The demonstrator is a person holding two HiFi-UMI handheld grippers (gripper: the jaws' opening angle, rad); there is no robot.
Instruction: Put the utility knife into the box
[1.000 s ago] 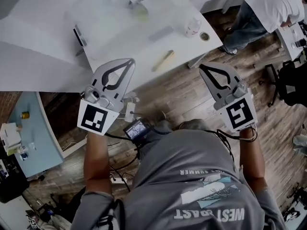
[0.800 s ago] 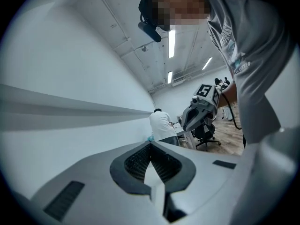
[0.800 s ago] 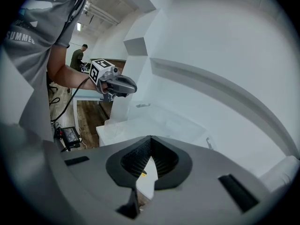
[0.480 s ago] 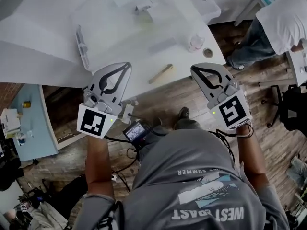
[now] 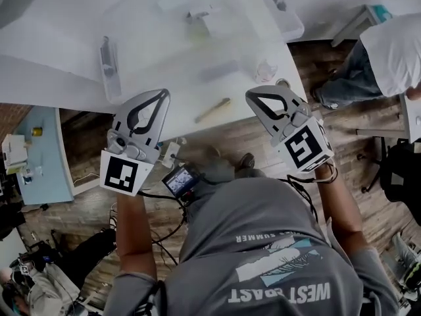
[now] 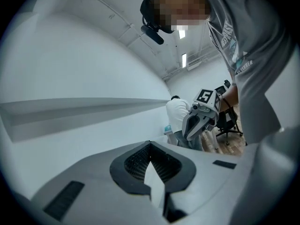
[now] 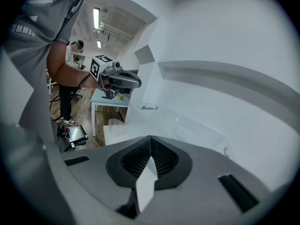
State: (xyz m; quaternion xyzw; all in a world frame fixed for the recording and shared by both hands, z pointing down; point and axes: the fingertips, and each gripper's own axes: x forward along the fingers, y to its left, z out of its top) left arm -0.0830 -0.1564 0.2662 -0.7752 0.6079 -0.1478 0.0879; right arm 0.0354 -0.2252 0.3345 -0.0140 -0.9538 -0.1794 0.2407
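A slim tan stick-shaped thing (image 5: 212, 110), which I take for the utility knife, lies near the front edge of the white table (image 5: 66, 18). A clear plastic box (image 5: 287, 20) stands at the table's right end. My left gripper (image 5: 162, 92) hovers over the front edge, left of the knife, shut and empty. Over the table's front right corner, right of the knife, my right gripper (image 5: 250, 95) is also shut with nothing in it. In the left gripper view the jaws (image 6: 150, 145) meet, and likewise in the right gripper view (image 7: 150, 138).
A long grey object (image 5: 108, 66) lies at the table's left. A clear cup (image 5: 265, 70) and a small round thing (image 5: 283, 83) sit near the right corner. Another person (image 5: 388, 51) stands at right. A low blue table (image 5: 39, 170) is at left, over wooden floor.
The right gripper has swung left, nearer the tan knife. The left gripper has drifted a little left and turned. Both stay shut, and the view has shifted over the table.
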